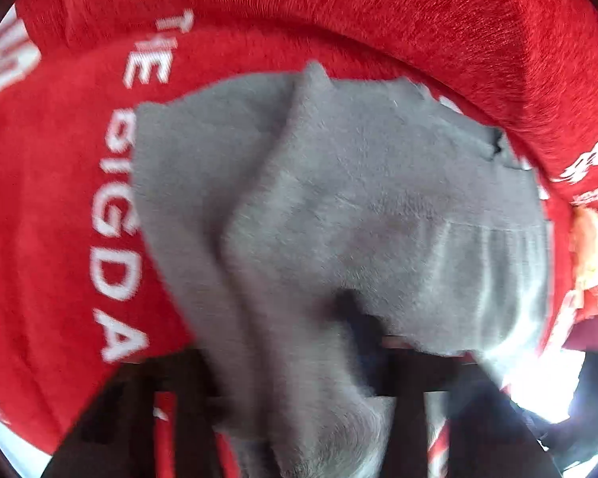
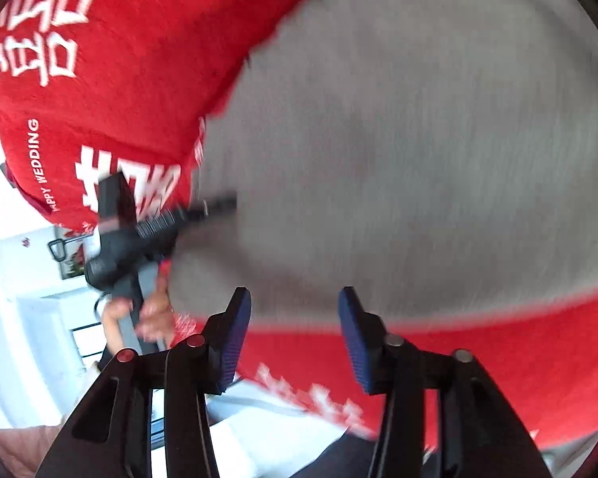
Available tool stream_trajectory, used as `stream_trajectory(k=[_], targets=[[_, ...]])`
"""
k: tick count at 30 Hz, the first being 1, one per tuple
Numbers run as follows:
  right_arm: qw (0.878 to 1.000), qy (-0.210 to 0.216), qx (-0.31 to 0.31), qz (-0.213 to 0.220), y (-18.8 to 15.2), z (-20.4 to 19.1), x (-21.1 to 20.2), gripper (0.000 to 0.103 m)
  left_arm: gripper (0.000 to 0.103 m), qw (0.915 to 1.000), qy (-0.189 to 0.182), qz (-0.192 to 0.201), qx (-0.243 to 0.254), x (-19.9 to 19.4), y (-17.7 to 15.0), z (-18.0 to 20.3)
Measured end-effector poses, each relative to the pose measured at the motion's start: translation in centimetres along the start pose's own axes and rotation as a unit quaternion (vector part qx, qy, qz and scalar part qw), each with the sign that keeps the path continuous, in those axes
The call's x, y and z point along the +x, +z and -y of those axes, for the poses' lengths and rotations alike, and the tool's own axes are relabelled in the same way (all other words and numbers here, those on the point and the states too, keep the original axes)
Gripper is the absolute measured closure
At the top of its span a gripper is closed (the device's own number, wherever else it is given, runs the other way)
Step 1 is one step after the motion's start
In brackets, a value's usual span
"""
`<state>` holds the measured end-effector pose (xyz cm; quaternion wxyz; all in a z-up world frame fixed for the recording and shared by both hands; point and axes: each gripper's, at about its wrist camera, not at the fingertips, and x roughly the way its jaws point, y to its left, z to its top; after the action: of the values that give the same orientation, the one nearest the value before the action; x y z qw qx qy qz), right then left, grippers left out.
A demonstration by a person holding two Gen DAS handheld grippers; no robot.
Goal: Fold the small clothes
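Observation:
A small grey fleece garment (image 1: 339, 207) lies rumpled on a red blanket (image 1: 40, 219) with white lettering. In the left wrist view the grey cloth is draped over my left gripper's fingers and hides most of them; one dark finger (image 1: 364, 330) shows under a fold. The right wrist view shows my left gripper (image 2: 219, 204) at the garment's (image 2: 398, 139) left edge, its tips together on bunched grey cloth. My right gripper (image 2: 295, 314) hangs above the garment's near edge, its blue pads (image 2: 235, 338) apart with nothing between them.
The red blanket (image 2: 119, 59) spreads under everything and rises in a thick roll (image 1: 418, 20) at the far side. A person's hand (image 2: 155, 318) holds the left gripper's handle. A bright white room (image 2: 20, 318) shows beyond the blanket's edge. Something orange and red (image 1: 594, 255) sits at the right.

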<state>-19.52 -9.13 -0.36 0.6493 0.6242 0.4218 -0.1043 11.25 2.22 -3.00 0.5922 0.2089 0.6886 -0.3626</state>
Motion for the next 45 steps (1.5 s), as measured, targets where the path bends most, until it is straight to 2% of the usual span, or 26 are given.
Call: stream_trajectory(k=[1,2,5,7,8,11,14,18,20,21,22,25,27,28,29,30,31,32,34,37,38,39,40,45], targets=[[1.0,-0.018,-0.014,0.013,1.1,-0.5,-0.4,0.091,0.084,0.9999,0.004,0.009,0.006,-0.4,-0.1,0.2],[0.998,-0.043,-0.027,0.023,2.4,-0.9,-0.5,0.094,0.085,0.9998,0.006,0.016,0.012,-0.8,-0.2,0.5],[0.995,-0.078,-0.046,0.036,5.1,-1.1,0.4,0.094,0.086,0.9986,0.001,0.044,0.03,-2.5,-0.8,1.6],[0.994,-0.097,-0.044,0.012,6.6,-0.1,2.5,0.097,0.086,0.9972,-0.026,0.062,0.034,-4.3,-1.4,2.4],[0.995,-0.092,-0.032,-0.001,7.0,0.6,3.5,0.099,0.086,0.9963,-0.038,0.067,0.036,-5.1,-1.5,3.0],[0.999,-0.04,-0.001,-0.001,7.6,2.5,3.0,0.099,0.086,0.9921,-0.059,0.092,0.061,-7.3,-1.2,7.5],[1.0,0.007,0.014,-0.004,7.7,3.8,2.1,0.093,0.086,0.9866,-0.075,0.102,0.103,-8.2,-0.9,12.4],[0.996,0.069,0.046,0.016,8.1,6.5,-0.2,0.09,0.086,0.979,-0.055,0.1,0.169,-5.7,-0.9,19.9],[0.992,0.098,0.078,0.03,8.6,8.5,-1.2,0.085,0.086,0.977,-0.05,0.092,0.186,-4.3,-1.3,22.0],[0.989,0.109,0.093,0.034,8.9,9.6,-1.7,0.076,0.086,0.9764,-0.051,0.09,0.189,-4.0,-1.5,22.6],[0.986,0.122,0.107,0.034,9.1,10.5,-1.8,0.072,0.086,0.9758,-0.054,0.089,0.192,-3.5,-1.9,23.1],[0.979,0.158,0.129,0.029,9.5,11.9,-1.7,0.072,0.085,0.9765,-0.047,0.085,0.192,-2.9,-2.8,24.4],[0.976,0.168,0.138,0.032,9.7,12.4,-1.7,0.072,0.075,0.9775,-0.03,0.083,0.192,-2.8,-3.2,24.9],[0.972,0.18,0.148,0.035,9.8,12.9,-1.8,0.068,0.072,0.9771,-0.034,0.085,0.192,-3.3,-3.4,24.9],[0.966,0.196,0.162,0.041,10.0,13.3,-1.7,0.064,0.057,0.9771,-0.043,0.085,0.19,-3.8,-3.5,24.8],[0.96,0.211,0.175,0.047,10.1,13.8,-1.8,0.058,0.034,0.9774,-0.052,0.091,0.183,-4.7,-3.7,24.4],[0.955,0.225,0.187,0.056,10.0,14.1,-2.1,0.052,0.026,0.977,-0.055,0.109,0.175,-5.8,-3.9,23.7],[0.95,0.236,0.196,0.063,10.0,14.4,-2.3,0.049,0.024,0.9757,-0.056,0.127,0.17,-7.1,-4.2,22.9],[0.938,0.266,0.209,0.073,9.9,14.8,-2.6,0.034,0.024,0.974,-0.044,0.151,0.163,-9.3,-4.5,21.3],[0.926,0.295,0.221,0.078,9.7,14.8,-2.7,0.022,0.024,0.9771,0.01,0.171,0.126,-10.3,-3.9,18.3],[0.924,0.301,0.222,0.078,9.7,14.3,-2.2,0.022,0.024,0.9782,0.023,0.173,0.112,-10.4,-3.7,17.3],[0.926,0.297,0.221,0.074,10.1,14.1,-2.1,0.021,0.024,0.9798,0.044,0.173,0.09,-10.1,-3.4,15.7],[0.933,0.283,0.213,0.065,10.4,13.7,-1.8,0.021,0.024,0.9811,0.057,0.168,0.077,-9.7,-3.1,14.7],[0.975,0.183,0.123,0.007,11.9,8.2,-0.4,0.021,0.024,0.9872,0.118,0.108,0.004,-5.2,-2.6,9.6]])
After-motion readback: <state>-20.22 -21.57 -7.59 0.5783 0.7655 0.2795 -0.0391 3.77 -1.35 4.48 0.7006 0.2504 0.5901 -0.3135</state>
